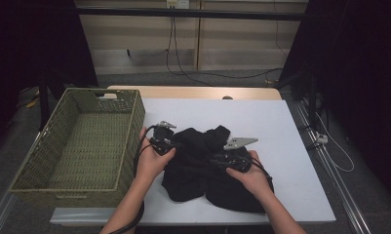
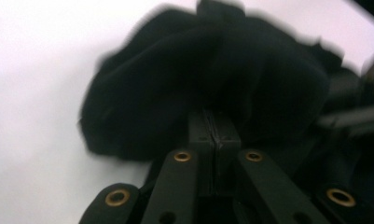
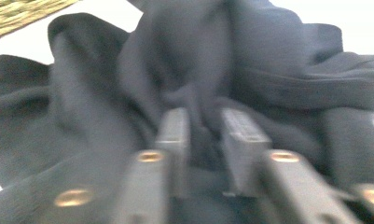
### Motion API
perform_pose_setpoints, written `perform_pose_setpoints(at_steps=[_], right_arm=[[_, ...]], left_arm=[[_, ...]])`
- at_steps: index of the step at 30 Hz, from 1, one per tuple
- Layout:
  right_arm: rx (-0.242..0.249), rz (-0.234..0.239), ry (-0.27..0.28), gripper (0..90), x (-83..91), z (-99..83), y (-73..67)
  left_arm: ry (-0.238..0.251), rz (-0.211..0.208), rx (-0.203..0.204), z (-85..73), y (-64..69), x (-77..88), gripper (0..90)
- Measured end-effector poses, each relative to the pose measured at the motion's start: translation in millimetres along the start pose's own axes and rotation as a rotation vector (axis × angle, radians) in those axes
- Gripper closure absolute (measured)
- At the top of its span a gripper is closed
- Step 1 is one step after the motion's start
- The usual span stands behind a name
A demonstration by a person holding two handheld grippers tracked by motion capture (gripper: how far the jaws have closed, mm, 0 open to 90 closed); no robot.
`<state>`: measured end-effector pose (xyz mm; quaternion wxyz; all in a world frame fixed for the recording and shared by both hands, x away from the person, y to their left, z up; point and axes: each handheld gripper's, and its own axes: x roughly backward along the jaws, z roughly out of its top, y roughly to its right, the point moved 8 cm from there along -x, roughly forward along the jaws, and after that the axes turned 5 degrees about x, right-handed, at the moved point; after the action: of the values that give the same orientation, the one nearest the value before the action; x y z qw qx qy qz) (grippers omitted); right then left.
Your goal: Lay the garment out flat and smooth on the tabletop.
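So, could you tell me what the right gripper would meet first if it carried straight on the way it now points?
Most likely the black garment: the right gripper points into its folds, which bunch right ahead of the parted jaws, with some cloth between them. Depth is blurred, so whether it already touches is unclear.

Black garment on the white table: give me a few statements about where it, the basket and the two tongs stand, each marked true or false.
1. The black garment lies crumpled on the white table. True.
2. The garment is inside the green woven basket. False: it lies on the table, to the right of the basket, which holds nothing.
3. The left tongs have their jaws shut together against the garment's fabric. True.
4. The right tongs are shut tight. False: a gap stands between the jaws, with dark fabric in it.
5. The right tongs rest on bare table, away from the garment. False: in the high view they sit over the garment.
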<state>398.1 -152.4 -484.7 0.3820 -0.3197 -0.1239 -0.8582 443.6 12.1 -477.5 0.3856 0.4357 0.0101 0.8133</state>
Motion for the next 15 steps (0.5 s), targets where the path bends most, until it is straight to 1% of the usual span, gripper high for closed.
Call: perform_pose_setpoints(at_steps=[1,2,3,5,6,7,8,10,12,13,15], right_arm=[[0.001,-0.021,0.011,63.0,3.2,3.6,3.1],[-0.003,-0.031,0.030,59.8,5.9,7.6,5.5],[-0.009,-0.044,0.044,56.5,8.1,10.7,7.9],[-0.020,-0.093,0.085,51.0,13.2,20.1,16.3],[-0.030,-0.108,0.103,47.7,14.1,23.4,19.7],[-0.043,-0.133,0.127,44.1,14.6,28.8,24.7],[-0.049,-0.149,0.134,41.8,13.7,32.7,28.3],[-0.059,-0.162,0.139,37.3,7.3,38.9,35.2],[-0.064,-0.171,0.112,36.8,-6.0,44.5,42.8],[-0.074,-0.172,0.104,36.4,-13.0,47.0,45.9],[-0.090,-0.168,0.082,36.3,-25.7,50.8,51.1]], left_arm=[[-0.008,-0.005,0.000,-2.7,0.0,0.9,89.2],[-0.004,-0.009,0.002,-3.7,0.0,1.3,89.3],[-0.016,-0.019,0.003,-6.2,0.6,2.4,89.3],[-0.022,-0.018,-0.006,-8.4,1.2,2.8,89.3],[-0.029,-0.021,-0.006,-9.8,2.1,2.1,89.3],[-0.034,-0.028,-0.012,-10.7,3.6,1.8,89.3],[-0.033,-0.029,-0.018,-10.9,4.2,1.1,89.3],[-0.027,-0.024,-0.022,-11.2,6.2,0.1,89.2],[-0.029,-0.025,-0.032,-11.0,8.2,1.2,89.2],[-0.030,-0.032,-0.030,-11.2,9.6,1.1,89.2],[-0.034,-0.026,-0.037,-11.6,10.8,1.7,89.2]])
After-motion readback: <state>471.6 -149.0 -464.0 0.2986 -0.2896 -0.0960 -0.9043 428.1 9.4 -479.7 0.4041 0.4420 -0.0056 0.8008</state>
